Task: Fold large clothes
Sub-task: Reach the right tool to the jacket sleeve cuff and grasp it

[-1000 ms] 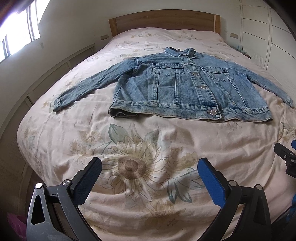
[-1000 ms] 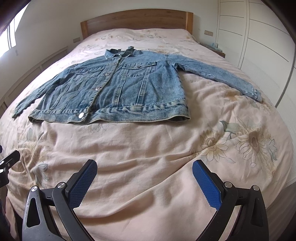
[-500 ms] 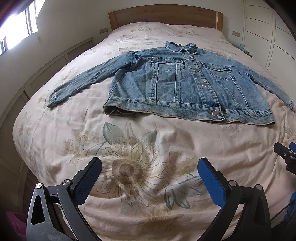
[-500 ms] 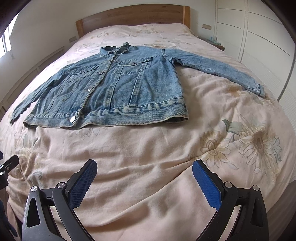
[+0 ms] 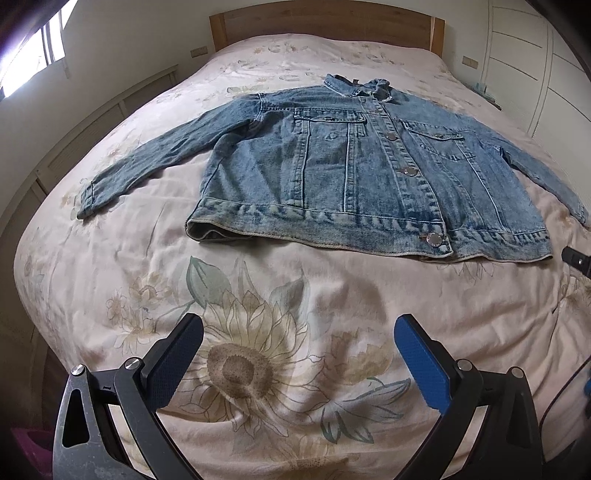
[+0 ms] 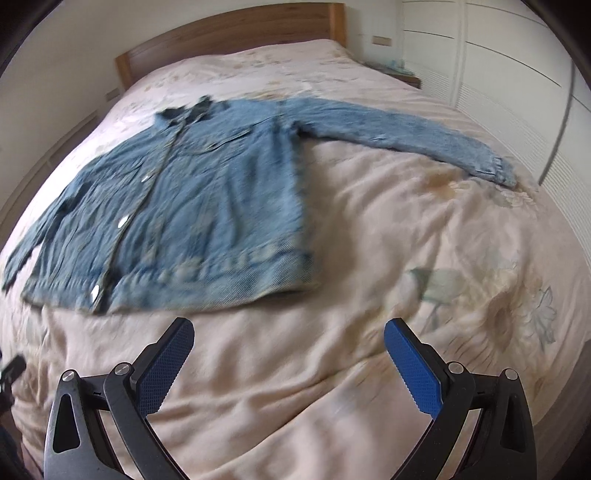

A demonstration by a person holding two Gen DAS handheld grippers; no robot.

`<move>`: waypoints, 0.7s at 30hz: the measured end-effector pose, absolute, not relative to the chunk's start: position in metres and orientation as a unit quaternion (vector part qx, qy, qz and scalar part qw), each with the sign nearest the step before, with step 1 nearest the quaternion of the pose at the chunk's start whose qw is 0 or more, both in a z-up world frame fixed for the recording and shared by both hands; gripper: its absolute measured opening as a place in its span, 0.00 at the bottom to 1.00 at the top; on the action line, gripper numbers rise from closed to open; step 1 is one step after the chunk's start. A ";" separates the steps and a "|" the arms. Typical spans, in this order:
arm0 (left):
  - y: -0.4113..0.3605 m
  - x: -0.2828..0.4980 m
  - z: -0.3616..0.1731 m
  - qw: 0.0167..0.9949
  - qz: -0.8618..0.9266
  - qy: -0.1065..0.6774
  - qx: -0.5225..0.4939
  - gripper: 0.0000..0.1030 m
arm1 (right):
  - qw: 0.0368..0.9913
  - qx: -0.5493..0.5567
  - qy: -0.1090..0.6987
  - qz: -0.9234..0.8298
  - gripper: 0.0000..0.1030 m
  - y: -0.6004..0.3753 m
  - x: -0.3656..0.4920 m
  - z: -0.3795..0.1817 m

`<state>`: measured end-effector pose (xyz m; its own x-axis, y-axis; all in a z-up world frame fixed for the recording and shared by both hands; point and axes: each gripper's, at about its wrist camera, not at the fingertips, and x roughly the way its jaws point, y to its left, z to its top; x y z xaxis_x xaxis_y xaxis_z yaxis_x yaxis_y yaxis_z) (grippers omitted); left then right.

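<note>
The folding has not begun, as far as these views show: the denim jacket (image 5: 365, 162) lies spread flat and front-up in the middle of the bed (image 5: 258, 332), buttoned down the front, collar toward the wooden headboard (image 5: 317, 18) and hem toward the cameras, with both sleeves stretched out to either side and no part turned over on itself. Everything is still left to do, so I judge the sleeves must be brought in over the body and the body then folded up. The left hand-held gripper (image 5: 298, 354) hangs over the flowered bedspread short of the hem, its two blue pads spread wide with nothing between them. The right hand-held gripper (image 6: 289, 352) is likewise wide apart and empty, above bare bedspread just short of the hem's right corner; its view is smeared with motion blur, so fine detail of the cloth is hard to read there. The right sleeve (image 6: 406, 136) runs out toward the white wardrobe doors (image 6: 517, 92), and the left sleeve (image 5: 147, 155) reaches toward the window side of the bed, its cuff near the edge. A small dark part at the right edge of the left view looks like the other tool's tip. As for containers, none shows in either view, only something pink low in the left corner that is too cut off to identify; the jacket rests directly on the bedspread
</note>
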<state>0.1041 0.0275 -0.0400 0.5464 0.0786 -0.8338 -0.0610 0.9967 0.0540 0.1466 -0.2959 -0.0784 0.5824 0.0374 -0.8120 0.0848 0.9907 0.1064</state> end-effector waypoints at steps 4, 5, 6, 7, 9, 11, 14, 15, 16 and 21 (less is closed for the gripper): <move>0.031 0.117 -0.044 0.872 0.038 0.488 0.004 0.99 | 0.885 0.099 0.451 -0.053 1.00 -0.345 0.182 -0.077; 0.033 0.119 -0.044 0.871 0.039 0.489 0.001 0.99 | 0.884 0.107 0.450 -0.061 1.00 -0.357 0.190 -0.077; 0.035 0.122 -0.045 0.870 0.039 0.491 -0.005 0.99 | 0.882 0.118 0.450 -0.074 1.00 -0.373 0.201 -0.078; 0.038 0.124 -0.045 0.870 0.039 0.492 -0.011 0.99 | 0.880 0.131 0.449 -0.084 1.00 -0.386 0.209 -0.078; 0.043 0.130 -0.045 0.868 0.045 0.494 -0.018 0.99 | 0.874 0.167 0.444 -0.104 1.00 -0.419 0.224 -0.080; 0.047 0.136 -0.046 0.866 0.049 0.497 -0.024 0.99 | 0.867 0.204 0.439 -0.120 1.00 -0.448 0.236 -0.083; 0.052 0.145 -0.047 0.863 0.054 0.501 -0.031 0.99 | 0.850 0.268 0.431 -0.142 1.00 -0.495 0.254 -0.092; 0.053 0.149 -0.048 0.862 0.056 0.502 -0.032 0.99 | 0.845 0.286 0.427 -0.147 1.00 -0.507 0.257 -0.095; 0.054 0.152 -0.048 0.862 0.057 0.503 -0.032 0.99 | 0.839 0.308 0.423 -0.153 0.99 -0.522 0.262 -0.100; 0.057 0.167 -0.052 0.858 0.061 0.508 -0.033 0.99 | 0.817 0.362 0.413 -0.176 0.94 -0.566 0.273 -0.116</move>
